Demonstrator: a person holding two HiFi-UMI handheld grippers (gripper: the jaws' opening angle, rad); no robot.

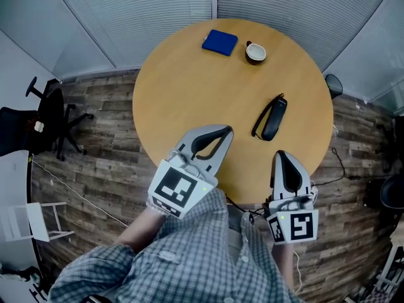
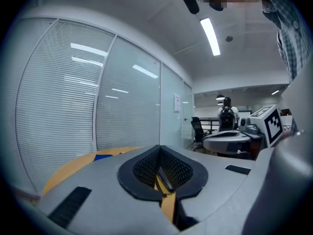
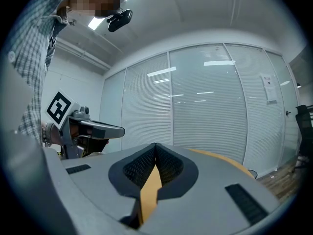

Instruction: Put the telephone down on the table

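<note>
Telephone [image 1: 274, 118]: lies on table [image 1: 189, 100] (apart from both grippers)
Left gripper [image 1: 221, 133]: jaws closed, empty
Right gripper [image 1: 282, 155]: jaws closed, empty

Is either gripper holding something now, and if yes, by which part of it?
Nothing is held. The left gripper and the right gripper both have their jaws together with nothing between them; the telephone lies on the table, apart from both.

Blue pad [image 1: 219, 42], white cup [image 1: 255, 52], black office chair [image 1: 47, 115], wood-plank floor [image 1: 107, 188]
</note>
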